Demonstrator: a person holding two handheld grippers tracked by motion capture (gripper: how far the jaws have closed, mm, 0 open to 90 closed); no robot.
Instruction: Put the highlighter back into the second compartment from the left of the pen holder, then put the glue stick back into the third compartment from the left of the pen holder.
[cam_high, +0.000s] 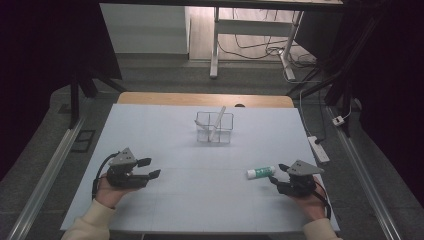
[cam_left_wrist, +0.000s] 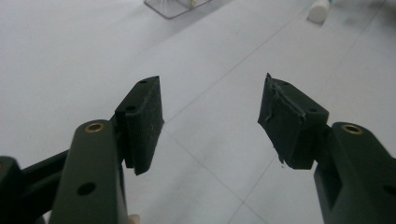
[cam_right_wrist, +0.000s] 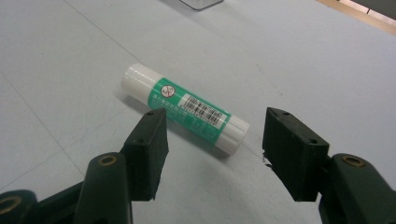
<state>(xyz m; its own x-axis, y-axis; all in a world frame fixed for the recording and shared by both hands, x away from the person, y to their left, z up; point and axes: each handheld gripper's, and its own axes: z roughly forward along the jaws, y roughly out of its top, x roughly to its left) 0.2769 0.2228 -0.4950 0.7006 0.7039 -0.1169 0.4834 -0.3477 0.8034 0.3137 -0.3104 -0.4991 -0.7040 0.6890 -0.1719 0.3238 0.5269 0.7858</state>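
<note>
Both tongs stood open and empty: the right gripper (cam_right_wrist: 212, 154) just short of the single white-and-green cylindrical glue stick (cam_right_wrist: 184, 108) lying on the pale blue table (cam_high: 190, 200), the left gripper (cam_high: 149, 168) well apart. Closing off-centre could have rolled the round tube away. Farther off stood one clear plastic divided organiser (cam_high: 214, 127) holding one white stick.

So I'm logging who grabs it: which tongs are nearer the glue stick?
Right. The right tongs sit open just behind the glue stick; the left tongs are far across the table.
</note>
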